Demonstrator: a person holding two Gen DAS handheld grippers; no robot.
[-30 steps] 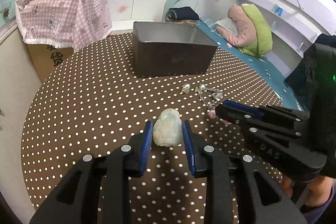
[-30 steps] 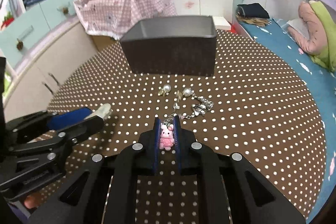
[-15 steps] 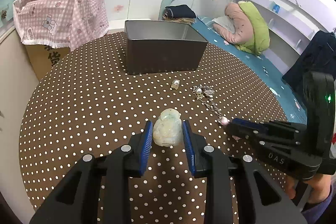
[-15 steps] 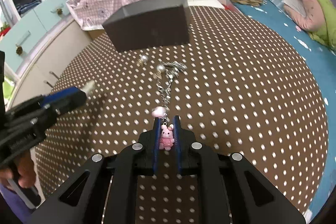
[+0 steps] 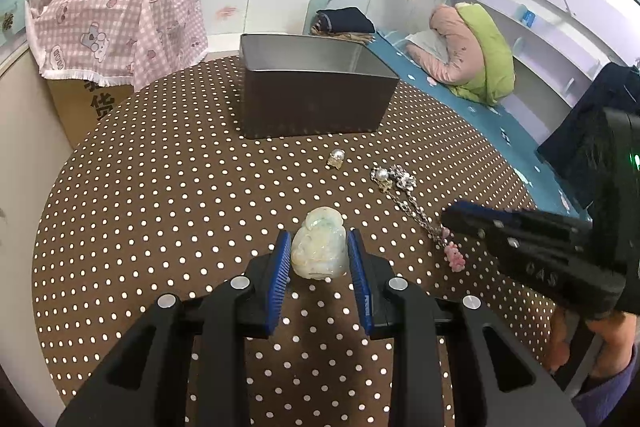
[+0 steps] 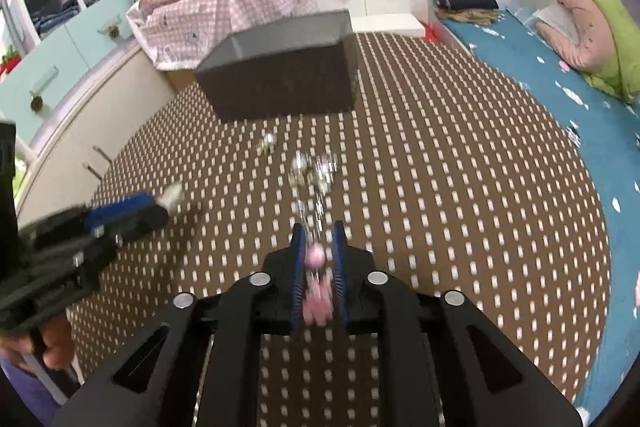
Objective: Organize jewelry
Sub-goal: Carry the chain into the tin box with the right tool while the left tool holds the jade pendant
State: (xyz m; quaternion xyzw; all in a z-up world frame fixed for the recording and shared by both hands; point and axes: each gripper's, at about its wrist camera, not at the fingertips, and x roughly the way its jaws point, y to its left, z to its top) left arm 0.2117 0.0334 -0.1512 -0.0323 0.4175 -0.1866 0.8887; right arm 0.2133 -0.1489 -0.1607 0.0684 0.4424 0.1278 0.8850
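My left gripper (image 5: 320, 255) is shut on a pale jade pendant (image 5: 319, 249), held above the dotted brown table (image 5: 160, 187). My right gripper (image 6: 317, 259) has opened a little; the pink bunny charm (image 6: 317, 297) sits loose between its pads. In the left wrist view the charm (image 5: 454, 256) hangs below the right gripper (image 5: 452, 217), with the silver chain (image 5: 412, 205) trailing to a pearl cluster (image 5: 390, 179). A single pearl earring (image 5: 336, 159) lies near the dark grey box (image 5: 316, 99). The right wrist view is blurred.
A pink checked cloth (image 5: 116, 23) covers a carton behind the table on the left. A bed with a blue sheet (image 6: 560, 67) runs along the right. A cabinet with drawers (image 6: 48, 83) stands at the left.
My right gripper has pulled back and risen, stretching the chain out, and its jaws have opened slightly around the bunny charm. My left gripper still holds the jade pendant, lifted slightly.
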